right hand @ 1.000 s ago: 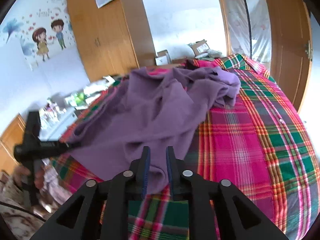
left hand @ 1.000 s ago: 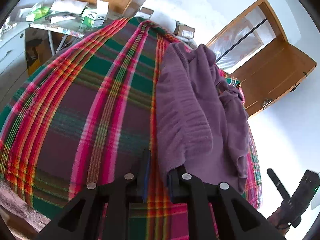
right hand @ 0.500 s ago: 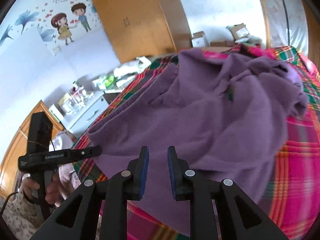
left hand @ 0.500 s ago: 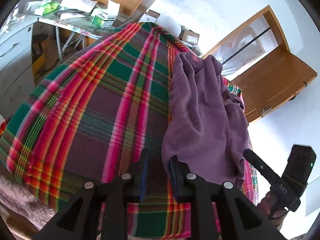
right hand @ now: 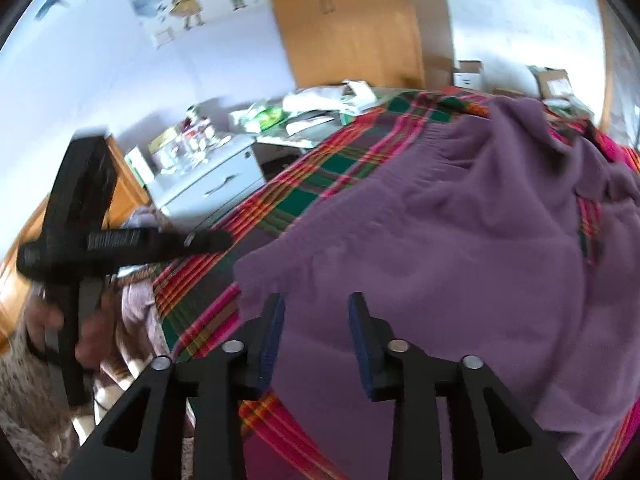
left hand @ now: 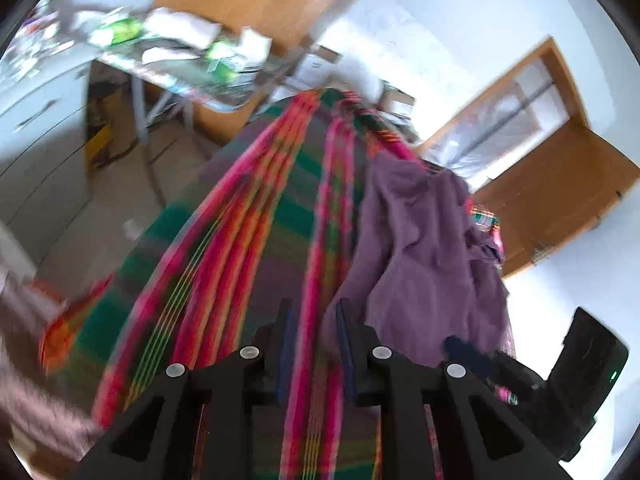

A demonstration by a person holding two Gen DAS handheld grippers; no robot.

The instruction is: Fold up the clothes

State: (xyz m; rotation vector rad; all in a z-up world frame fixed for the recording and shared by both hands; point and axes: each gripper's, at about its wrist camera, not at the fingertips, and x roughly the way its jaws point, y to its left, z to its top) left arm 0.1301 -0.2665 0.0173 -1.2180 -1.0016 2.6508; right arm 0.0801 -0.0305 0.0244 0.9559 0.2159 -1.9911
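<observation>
Purple sweater [right hand: 460,248] rumpled, unfolded on plaid bedspread [left hand: 256,248]; left gripper [left hand: 313,344], right gripper [right hand: 316,340] both parted, empty, at six o'clock.

Both grippers: black angular frames, round silver screws, dark blue pads on the fingers [right hand: 272,336]. Left gripper [left hand: 312,344] and right gripper [right hand: 316,340] look alike. Pale floral sleeve [right hand: 136,312] at 9 o'clock in right view.

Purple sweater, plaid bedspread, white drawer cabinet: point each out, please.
Purple sweater [right hand: 460,248]: right wrist view, middle of its spread body.
Plaid bedspread [left hand: 248,264]: left wrist view, bare striped stretch.
White drawer cabinet [right hand: 216,184]: right wrist view, drawer front.
</observation>
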